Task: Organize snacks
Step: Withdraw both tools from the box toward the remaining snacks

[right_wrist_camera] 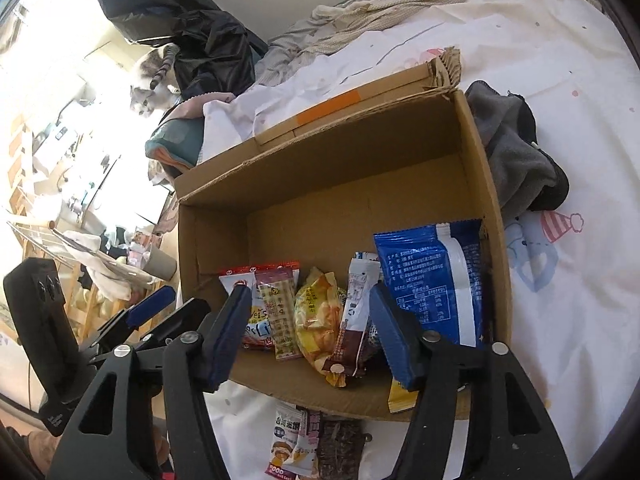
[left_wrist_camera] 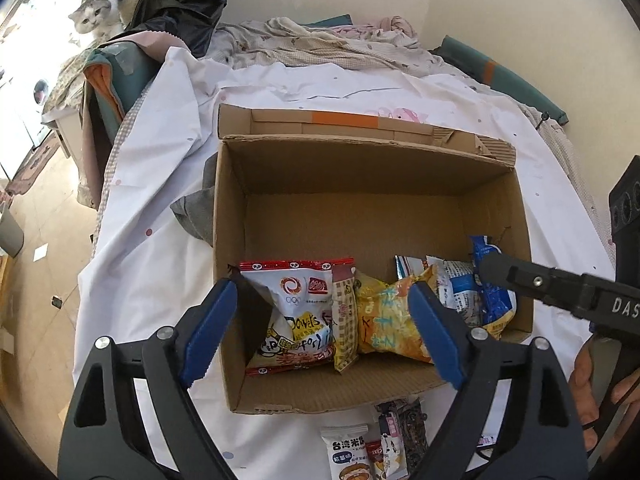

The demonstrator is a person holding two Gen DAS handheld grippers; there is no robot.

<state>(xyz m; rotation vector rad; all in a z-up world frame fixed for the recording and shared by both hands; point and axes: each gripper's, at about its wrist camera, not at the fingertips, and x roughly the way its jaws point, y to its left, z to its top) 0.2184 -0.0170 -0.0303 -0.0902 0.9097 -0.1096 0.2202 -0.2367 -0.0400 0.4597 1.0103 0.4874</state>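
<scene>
An open cardboard box (left_wrist_camera: 360, 184) (right_wrist_camera: 344, 184) lies on a white bedsheet. Inside it, in a row, stand a white-and-red snack bag (left_wrist_camera: 296, 312) (right_wrist_camera: 240, 276), a slim checked packet (left_wrist_camera: 344, 320) (right_wrist_camera: 280, 312), a yellow chip bag (left_wrist_camera: 388, 320) (right_wrist_camera: 316, 320) and a blue-and-white bag (left_wrist_camera: 480, 292) (right_wrist_camera: 432, 280). My left gripper (left_wrist_camera: 324, 336) is open and empty above the box's near edge. My right gripper (right_wrist_camera: 316, 340) is open and empty over the same edge; its finger shows in the left wrist view (left_wrist_camera: 540, 284) by the blue bag. Several loose snack packets (left_wrist_camera: 372, 448) (right_wrist_camera: 312, 440) lie on the sheet before the box.
A grey cloth (right_wrist_camera: 516, 160) (left_wrist_camera: 196, 216) lies beside the box. A cat (left_wrist_camera: 108, 0) (right_wrist_camera: 156, 80) sits by a black bag (left_wrist_camera: 184, 4) at the bed's head. Crumpled bedding (left_wrist_camera: 320, 44) lies behind the box. The floor (left_wrist_camera: 44, 264) drops off on the left.
</scene>
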